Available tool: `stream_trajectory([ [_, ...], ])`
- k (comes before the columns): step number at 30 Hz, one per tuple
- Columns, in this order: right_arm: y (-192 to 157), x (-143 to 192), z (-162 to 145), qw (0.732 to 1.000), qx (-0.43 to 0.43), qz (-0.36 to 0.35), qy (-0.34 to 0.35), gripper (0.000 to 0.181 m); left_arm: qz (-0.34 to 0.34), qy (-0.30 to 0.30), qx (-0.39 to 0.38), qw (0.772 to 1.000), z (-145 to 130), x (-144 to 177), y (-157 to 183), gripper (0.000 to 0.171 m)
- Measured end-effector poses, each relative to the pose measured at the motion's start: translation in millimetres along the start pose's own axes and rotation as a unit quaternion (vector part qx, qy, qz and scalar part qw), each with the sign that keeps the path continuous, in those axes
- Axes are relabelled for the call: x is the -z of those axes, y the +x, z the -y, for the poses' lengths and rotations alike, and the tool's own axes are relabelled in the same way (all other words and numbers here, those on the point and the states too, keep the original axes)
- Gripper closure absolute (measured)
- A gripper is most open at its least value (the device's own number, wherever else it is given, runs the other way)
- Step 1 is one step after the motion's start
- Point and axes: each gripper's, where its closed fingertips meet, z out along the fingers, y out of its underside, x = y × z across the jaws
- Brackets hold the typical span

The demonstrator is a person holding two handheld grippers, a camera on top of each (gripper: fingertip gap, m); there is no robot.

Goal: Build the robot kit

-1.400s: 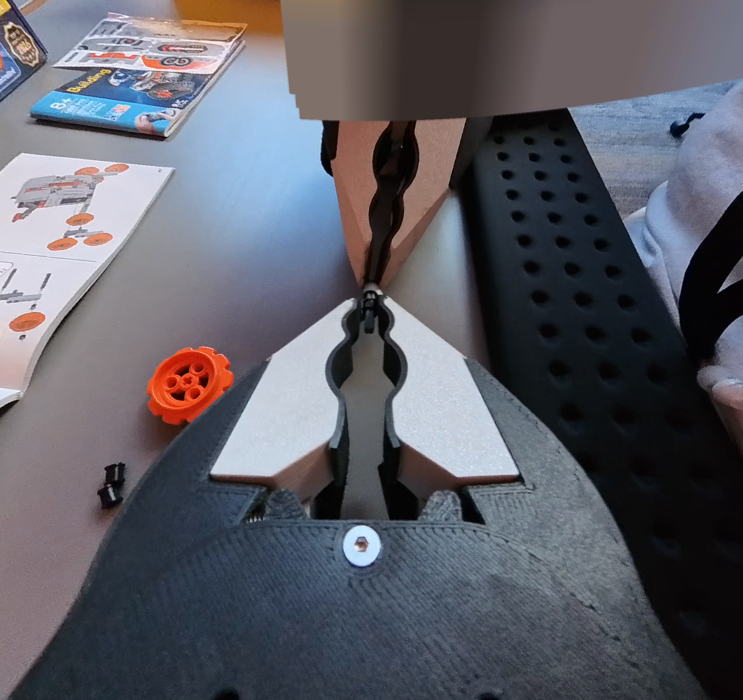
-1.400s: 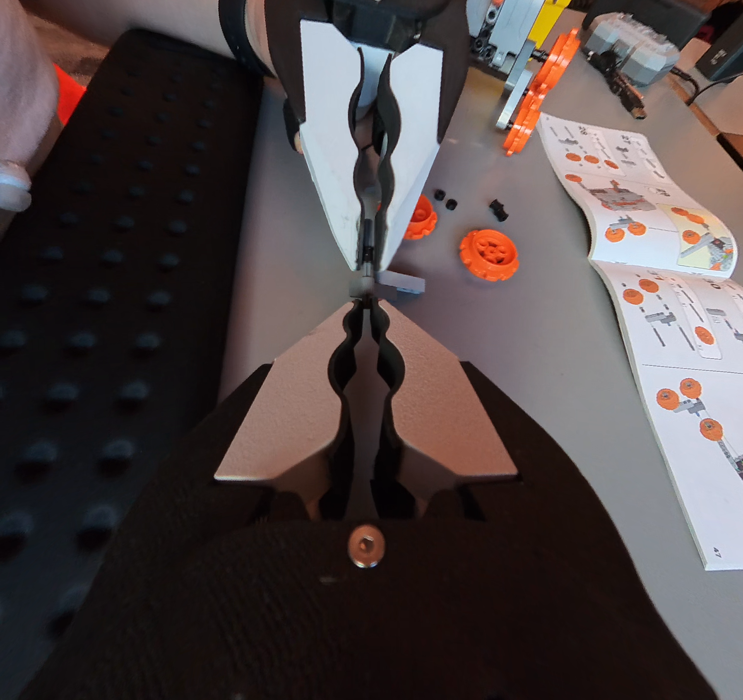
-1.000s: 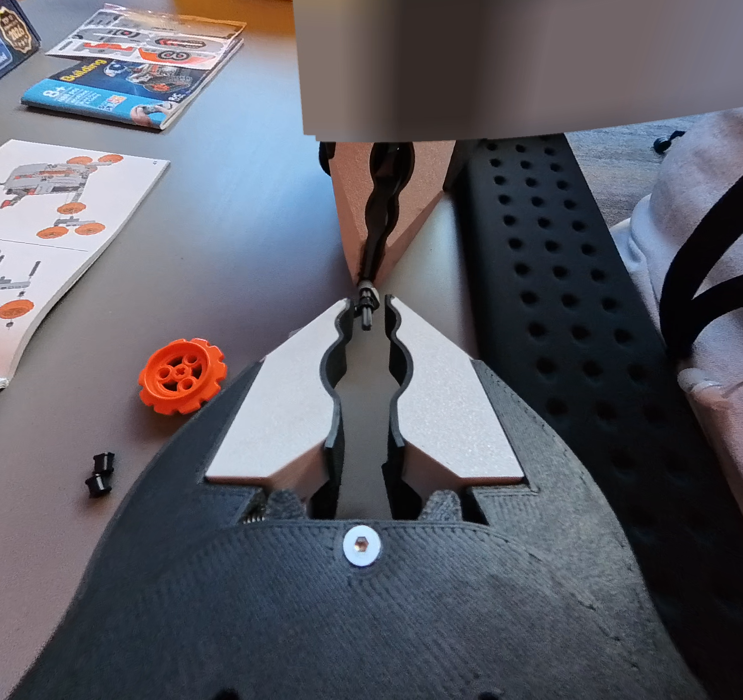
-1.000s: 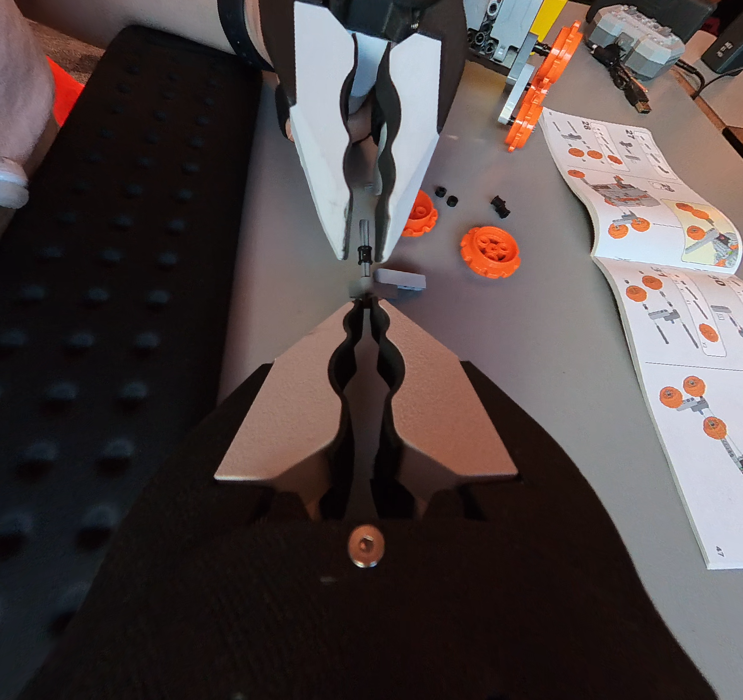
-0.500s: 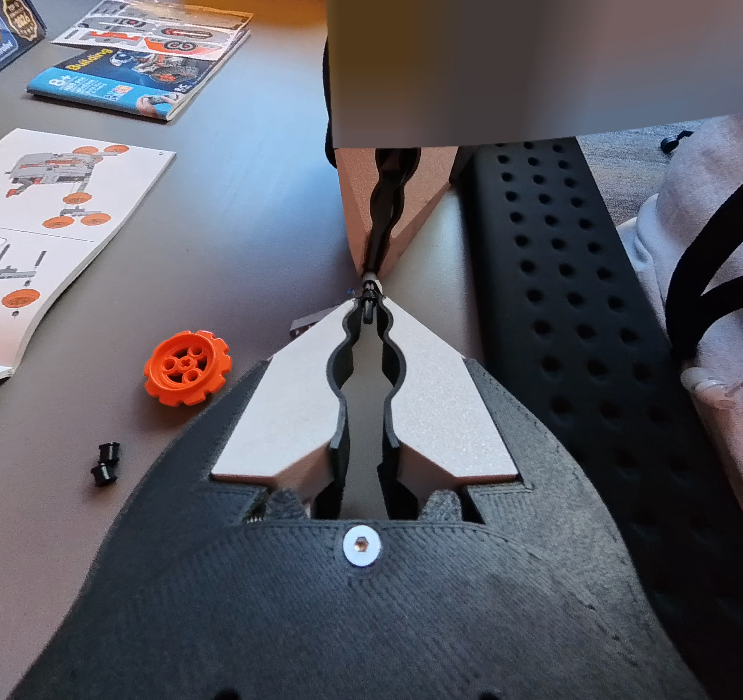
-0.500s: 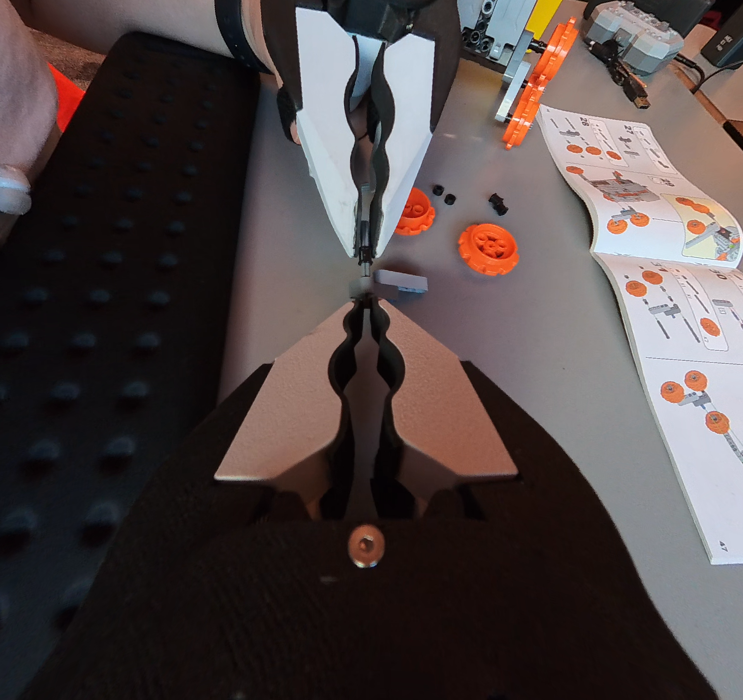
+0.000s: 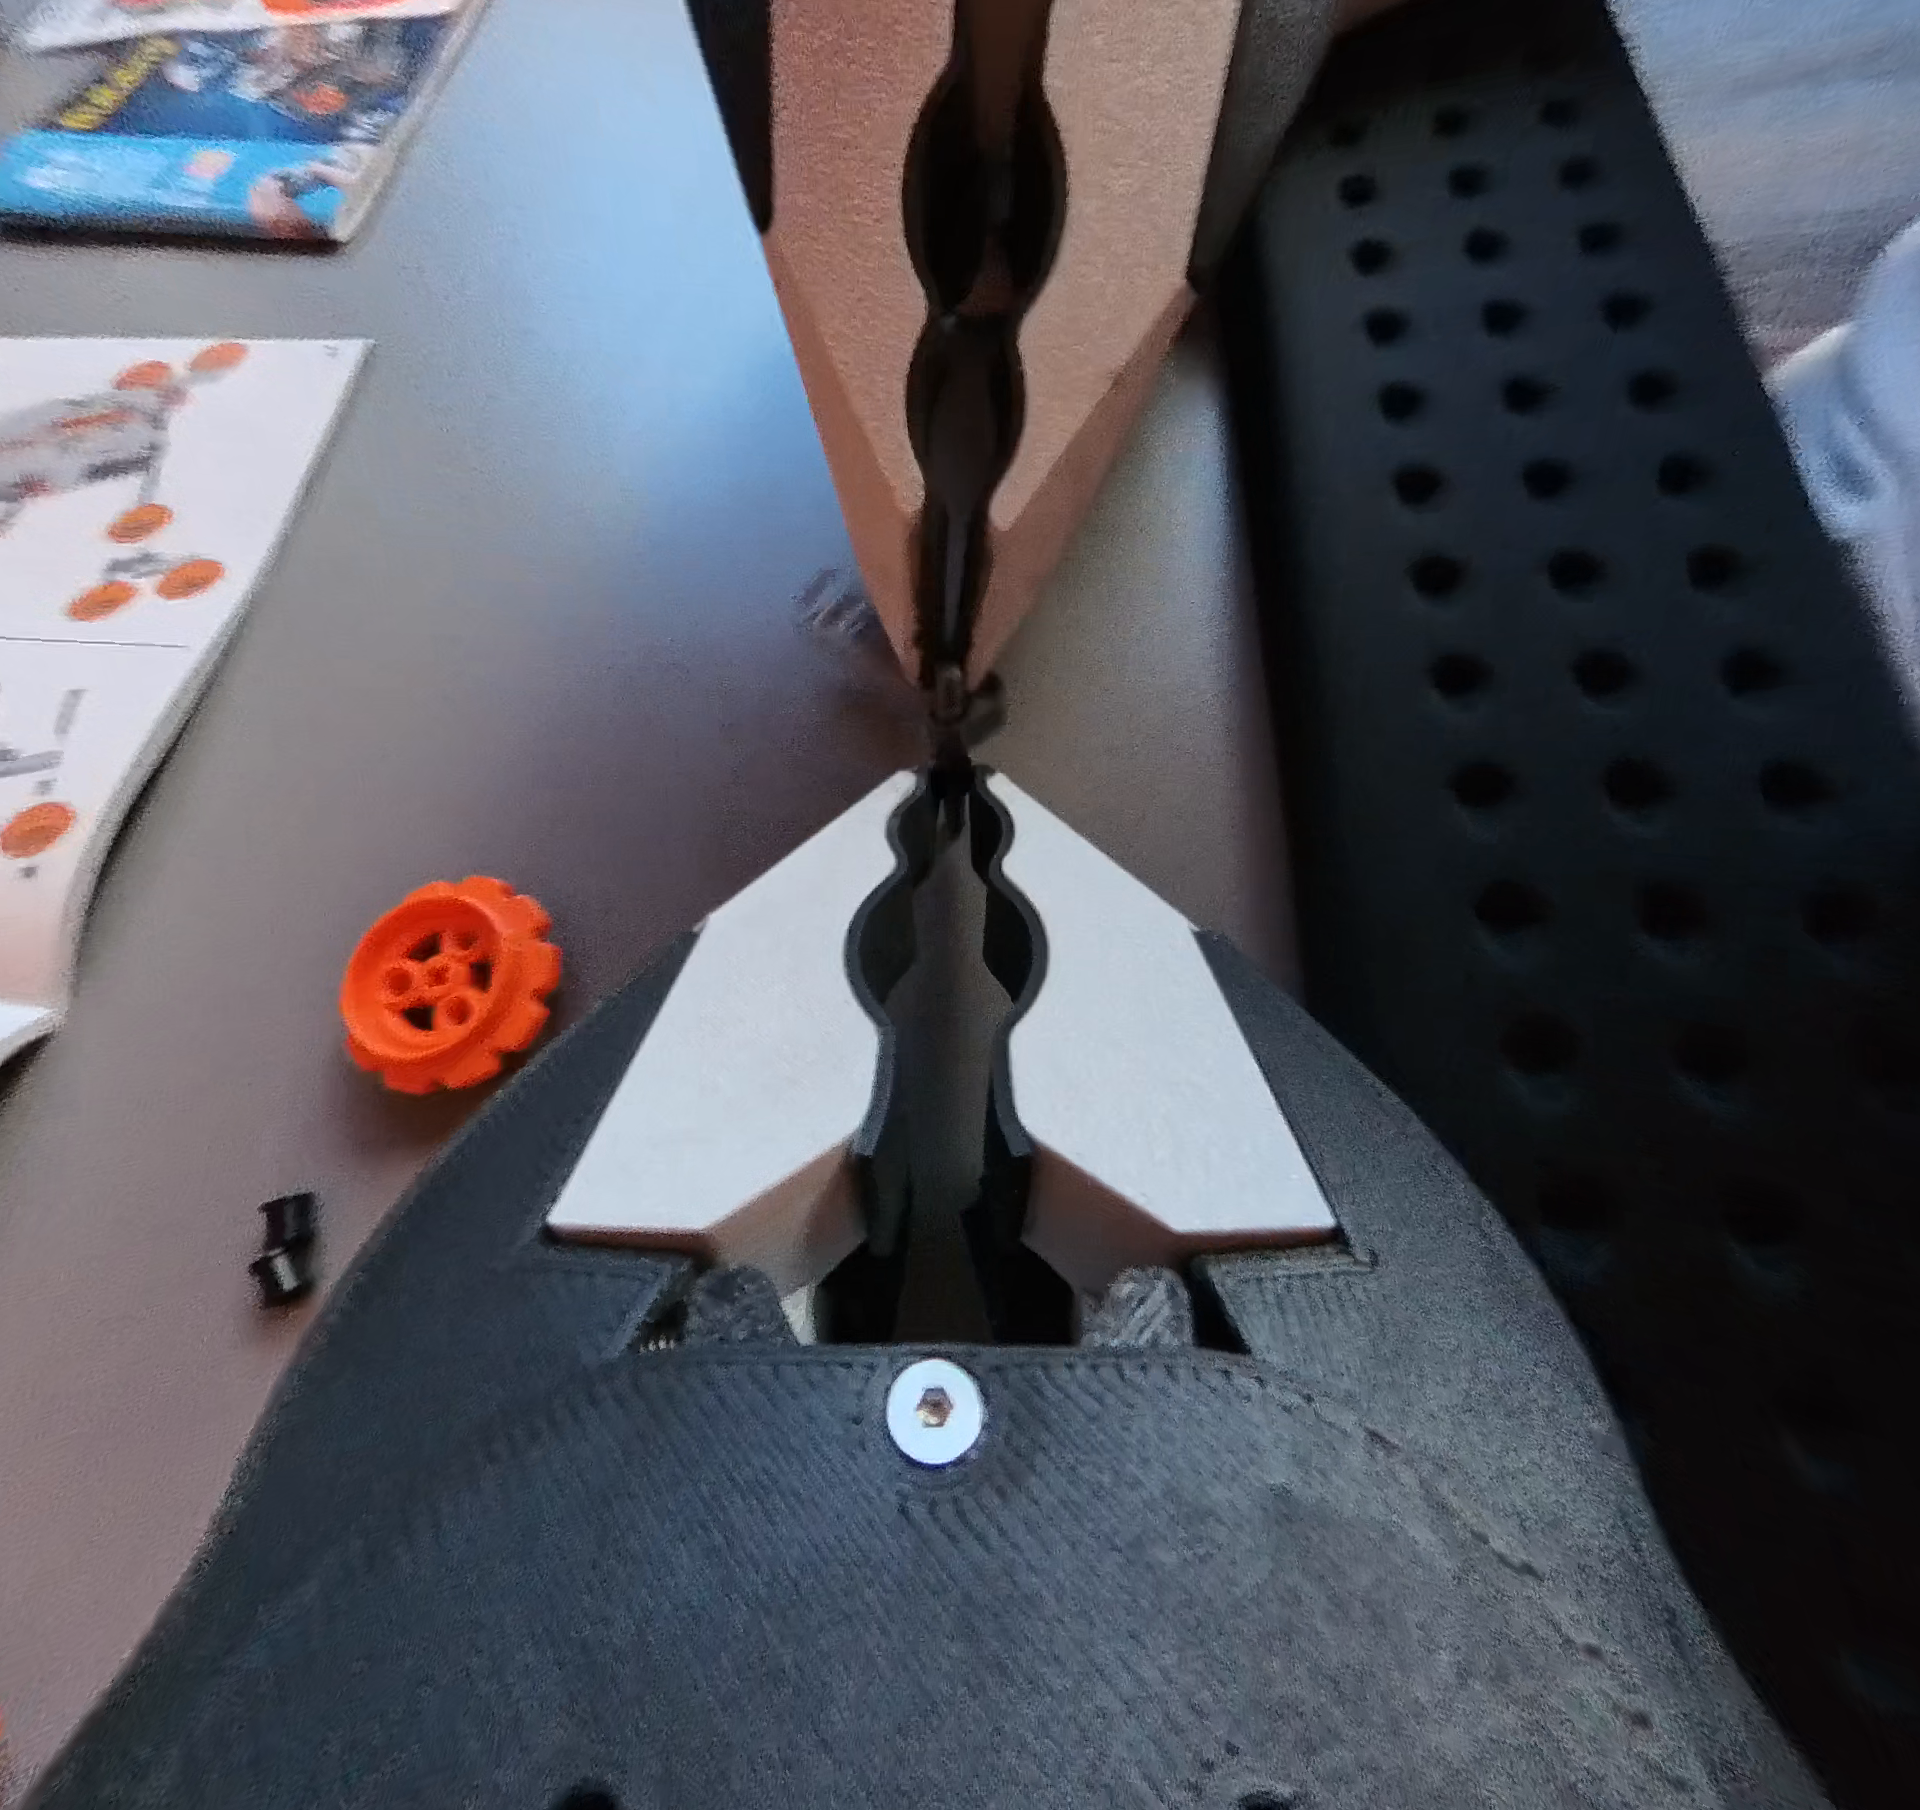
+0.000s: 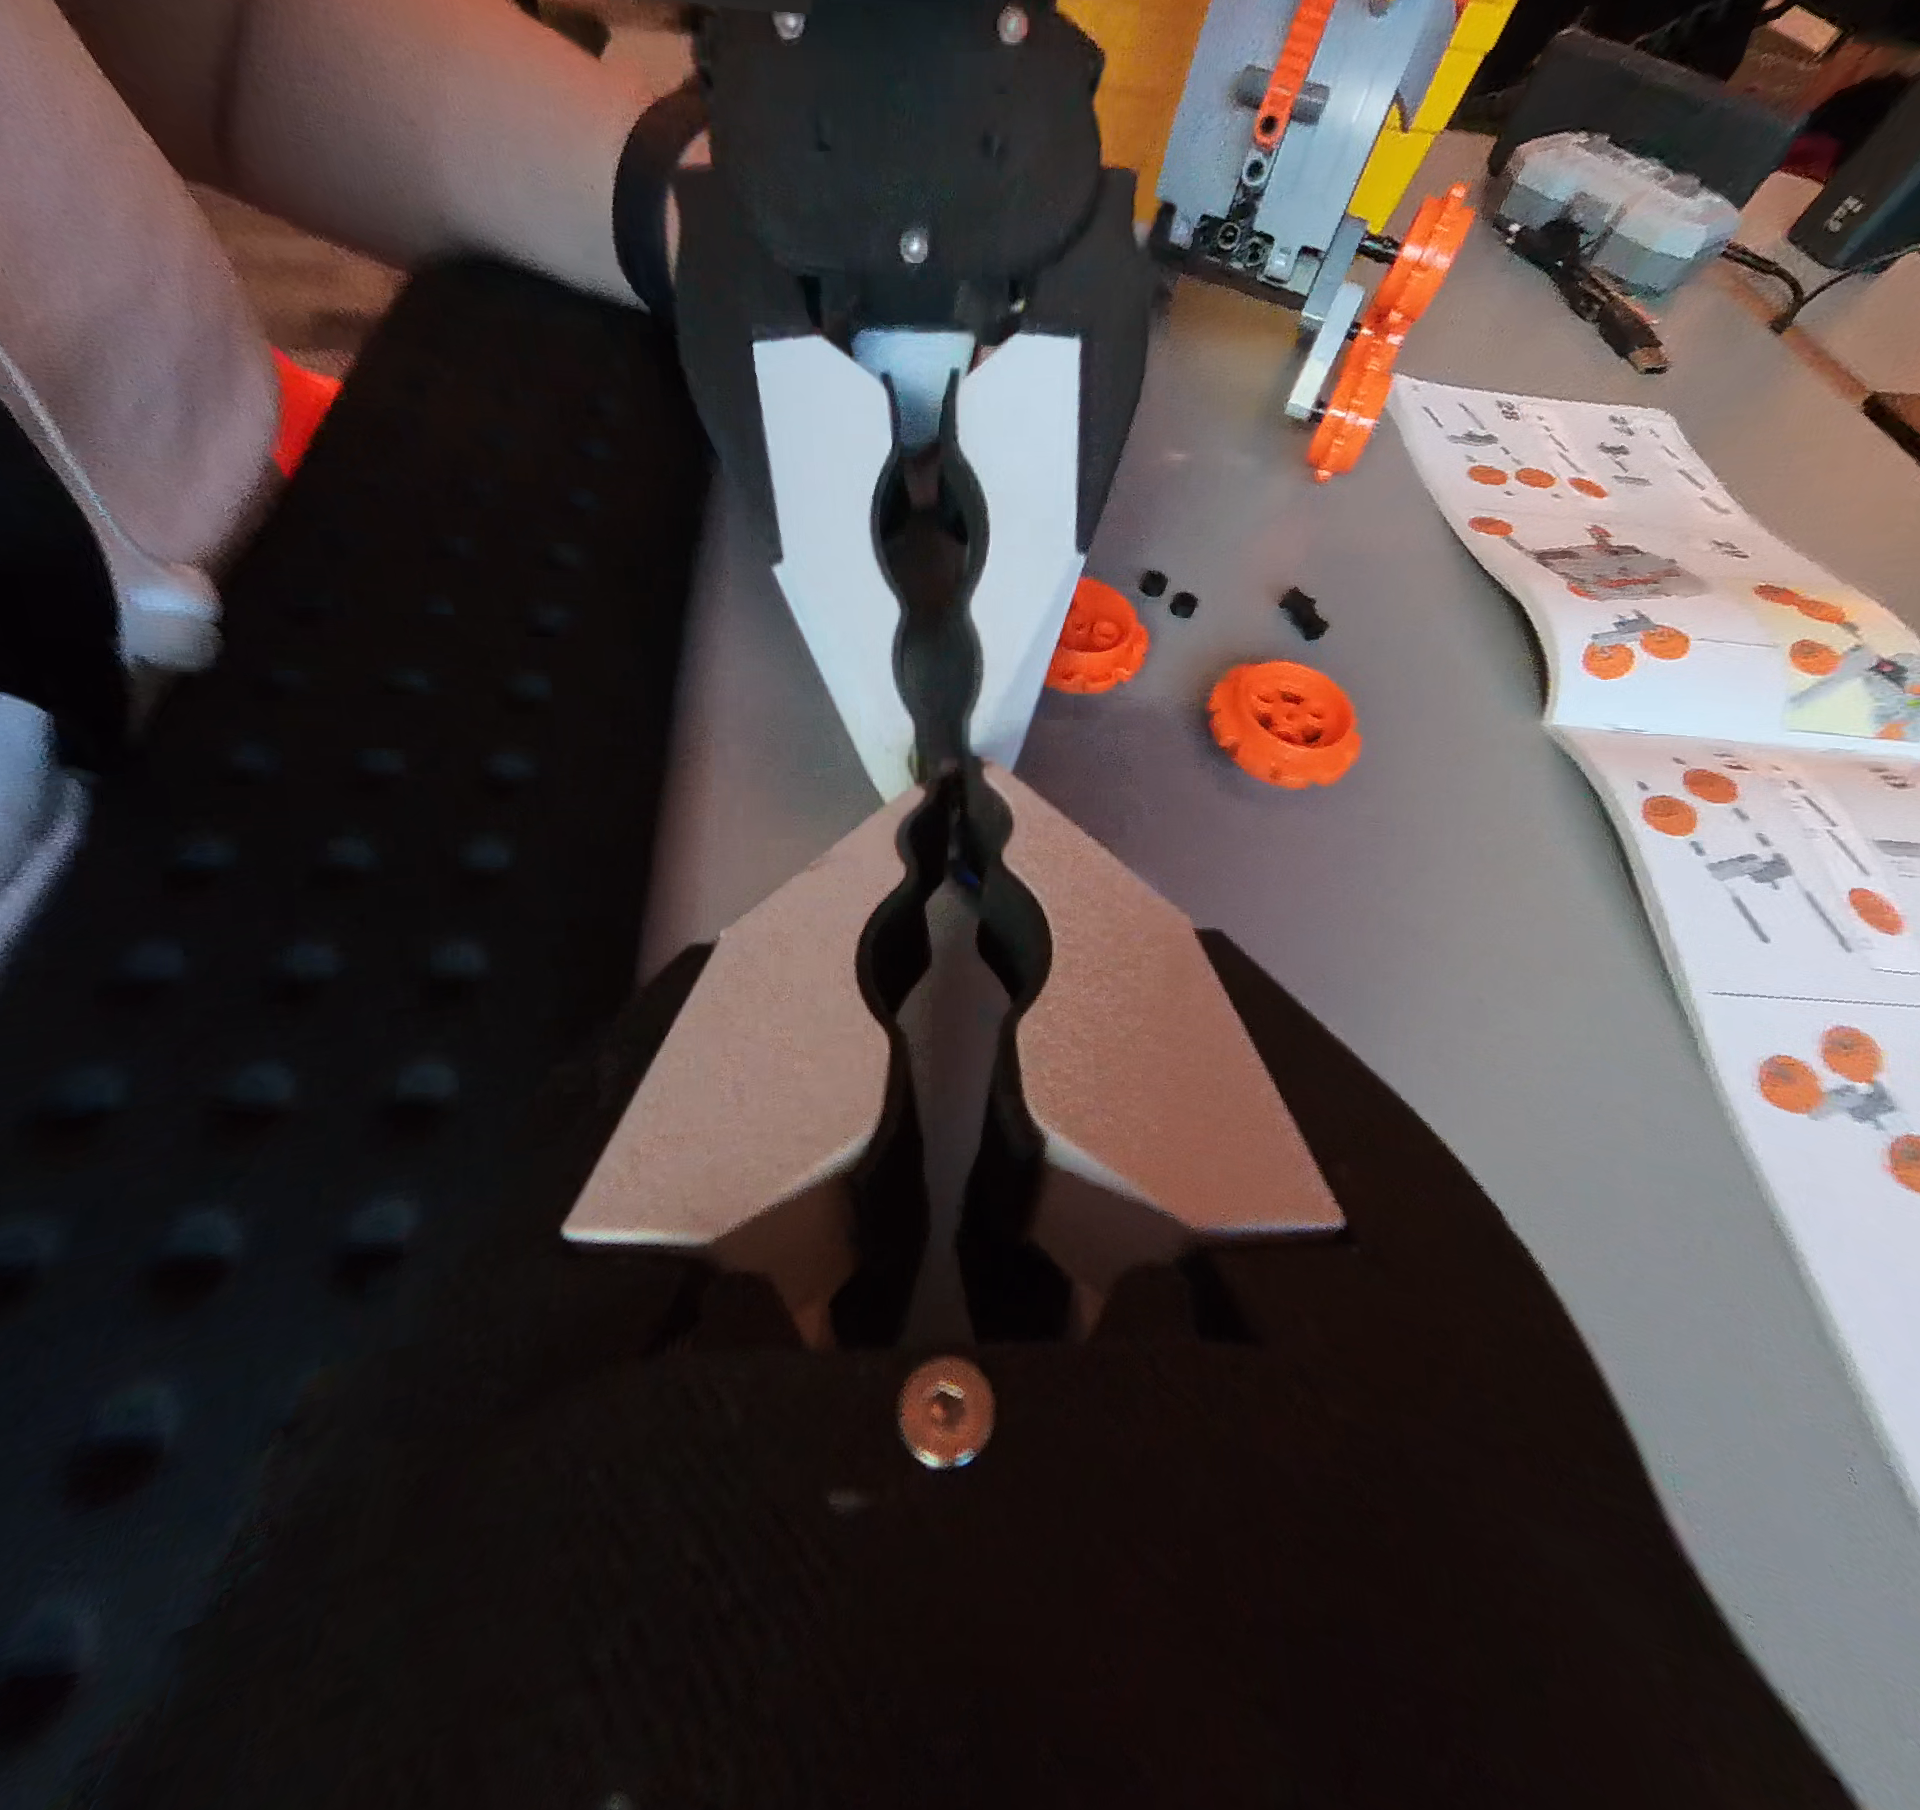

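Note:
My left gripper [image 7: 948,786] is shut on a small black pin [image 7: 951,721] that sticks out past its tips. My right gripper [image 7: 951,671] comes in from the top of the left wrist view, tip to tip with the left. It is shut on a small grey beam piece [image 7: 831,607], which shows blurred beside its tips. In the right wrist view, my right gripper [image 8: 951,796] meets the left gripper [image 8: 938,765] tip against tip. The pin and the grey piece are hidden between them there. Both hang a little above the grey table [image 8: 1403,929].
Orange wheels [image 8: 1283,721] [image 8: 1096,638] and black pins [image 8: 1164,599] lie loose on the table. One wheel [image 7: 447,986] is left of my left gripper. There is an open instruction booklet [image 8: 1714,721], a grey and yellow model [image 8: 1320,98] at the back, and a black perforated mat [image 7: 1558,617]. The tips of both grippers are at nearly the same place. From either gripper's tips it is about 10 cm to the wheel [image 7: 447,986]. My right wrist view [image 8: 1278,709] looks at it from another angle.
The left gripper opened briefly around the pin, then shut on it again. Both grippers have since closed in, and their tips now touch. The grey piece is hidden in the right wrist view.

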Motion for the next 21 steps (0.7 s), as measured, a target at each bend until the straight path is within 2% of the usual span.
stream_trajectory([
  [2,10.5,1.4,-6.2,0.998,0.042,-0.044,-0.028,0.178,0.009,-0.001,0.013,1.0,-1.2,1.0,-4.9,0.167],
  [6,8.7,9.8,-23.9,0.998,0.032,-0.024,-0.057,0.181,-0.003,0.014,0.025,1.0,2.1,3.9,-4.9,0.167],
  [12,13.5,10.8,-21.3,0.999,0.008,-0.011,-0.044,0.181,0.003,0.019,0.027,0.999,2.3,5.8,-9.9,0.167],
  [16,13.3,15.0,-15.9,0.999,-0.025,0.014,-0.02,0.165,0.011,0.029,0.026,0.999,4.0,8.8,-13.2,0.167],
  [21,16.7,13.5,-11.9,1.0,-0.004,0.011,-0.009,0.166,0.016,0.019,0.003,1.0,2.3,6.8,-11.1,0.167],
])
